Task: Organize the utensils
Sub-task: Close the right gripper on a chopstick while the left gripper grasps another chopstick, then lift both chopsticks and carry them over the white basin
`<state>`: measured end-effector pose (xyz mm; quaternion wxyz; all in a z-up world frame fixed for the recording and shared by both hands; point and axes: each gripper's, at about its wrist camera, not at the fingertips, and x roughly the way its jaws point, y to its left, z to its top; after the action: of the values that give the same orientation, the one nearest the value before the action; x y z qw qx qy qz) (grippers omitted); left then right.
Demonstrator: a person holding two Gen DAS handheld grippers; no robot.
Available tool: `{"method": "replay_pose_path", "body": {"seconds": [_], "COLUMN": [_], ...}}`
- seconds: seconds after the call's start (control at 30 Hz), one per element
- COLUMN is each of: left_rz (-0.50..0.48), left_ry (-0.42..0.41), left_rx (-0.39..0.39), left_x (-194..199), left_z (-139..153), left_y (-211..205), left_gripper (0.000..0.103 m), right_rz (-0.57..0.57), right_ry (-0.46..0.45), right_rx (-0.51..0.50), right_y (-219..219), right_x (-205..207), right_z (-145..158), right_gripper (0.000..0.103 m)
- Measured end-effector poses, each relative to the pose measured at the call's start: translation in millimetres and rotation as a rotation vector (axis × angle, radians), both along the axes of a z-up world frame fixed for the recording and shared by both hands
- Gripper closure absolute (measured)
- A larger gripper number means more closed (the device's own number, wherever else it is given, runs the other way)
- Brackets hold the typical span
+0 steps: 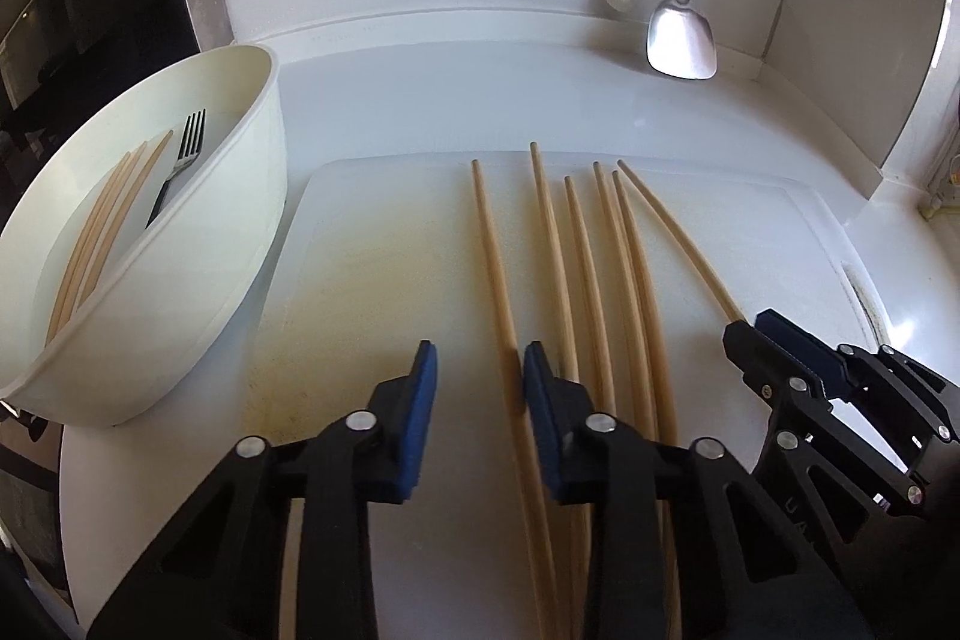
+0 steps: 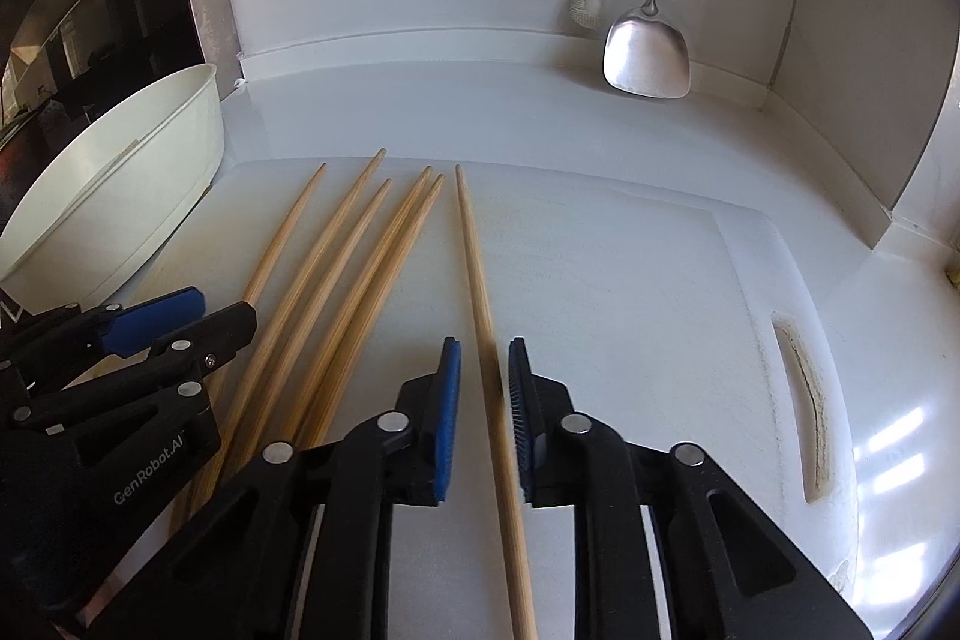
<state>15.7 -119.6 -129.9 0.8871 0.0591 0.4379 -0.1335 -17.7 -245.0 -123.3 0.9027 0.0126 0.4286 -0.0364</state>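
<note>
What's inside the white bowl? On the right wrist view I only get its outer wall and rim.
Observer: The left wrist view looks into the bowl: a fork lies there beside several chopsticks.
Operator: Is the left gripper around a chopstick? I only see it side-on.
Observer: Yes. The left gripper straddles the leftmost chopstick on the cutting board.
Operator: Is it pinched?
Observer: No. The stick sits close to the picture-right pad, with a clear gap to the other pad.
</note>
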Motion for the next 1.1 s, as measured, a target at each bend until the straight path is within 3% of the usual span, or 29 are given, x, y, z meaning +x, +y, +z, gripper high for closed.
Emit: {"method": "replay_pose_path", "body": {"seconds": [0.1, 0.37, 0.63, 0.87, 1.1], "left_rz": [-0.016, -0.003, 0.013, 0.067, 0.157], "left_ry": [-0.006, 0.015, 0.026, 0.008, -0.037], "left_rx": [0.003, -0.039, -0.087, -0.1, -0.095], "left_x": [-3.7, -7.6, -14.9, -23.0, -41.0], "left_z": [-0.1, 0.1, 15.4, 50.1, 102.7], "left_y": [-4.4, 3.7, 11.3, 25.9, 49.0], "left_gripper": [0.094, 0.096, 0.096, 0.096, 0.096], "right_rz": [0.005, -0.026, -0.025, 0.009, 0.117], "right_ry": [-0.005, -0.025, -0.039, -0.057, -0.113], "right_rx": [0.002, 0.115, 0.135, 0.108, 0.105], "right_y": [1.4, -10.8, -15.5, -14.1, -1.7], "right_x": [-0.3, -9.9, -20.4, -30.7, -37.1], "right_z": [-0.4, 0.0, 17.6, 54.2, 106.2], "right_gripper": [0.096, 0.097, 0.097, 0.097, 0.097]}}
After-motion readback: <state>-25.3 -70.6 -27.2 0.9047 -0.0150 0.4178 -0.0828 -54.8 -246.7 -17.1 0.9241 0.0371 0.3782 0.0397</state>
